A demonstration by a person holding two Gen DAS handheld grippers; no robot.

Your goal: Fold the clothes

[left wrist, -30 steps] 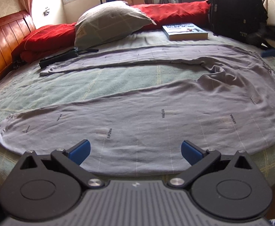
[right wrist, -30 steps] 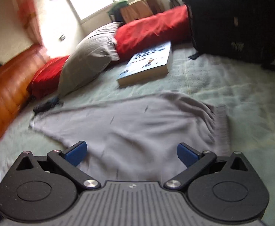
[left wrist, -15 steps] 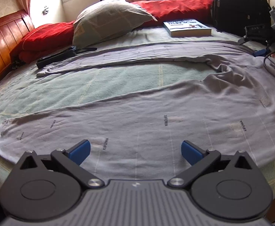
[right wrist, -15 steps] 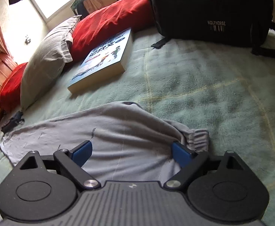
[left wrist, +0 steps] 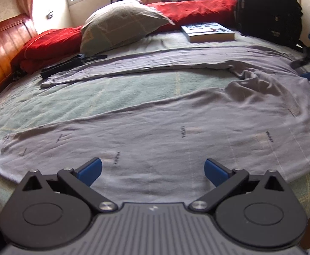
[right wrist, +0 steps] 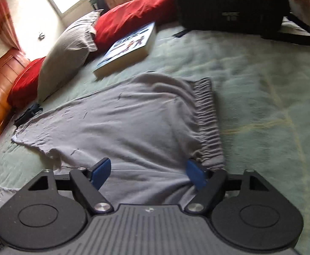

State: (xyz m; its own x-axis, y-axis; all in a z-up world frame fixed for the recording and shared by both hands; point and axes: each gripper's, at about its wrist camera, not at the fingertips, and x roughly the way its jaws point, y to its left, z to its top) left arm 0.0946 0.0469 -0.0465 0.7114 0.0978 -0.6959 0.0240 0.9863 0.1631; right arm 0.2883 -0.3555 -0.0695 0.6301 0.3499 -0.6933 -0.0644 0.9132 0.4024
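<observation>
Left tongs stand open and empty, low over the near leg of the grey, thin-knit, printed trousers; right tongs are likewise open, straddling the cloth beside the gathered elastic waistband, though whether the right pad touches it is unclear through blur. The trousers lie flat on the green checked bed, legs splayed apart, long axis running left from the waistband, so the right tongs are nearer the waist and the left nearer the cuff.
</observation>
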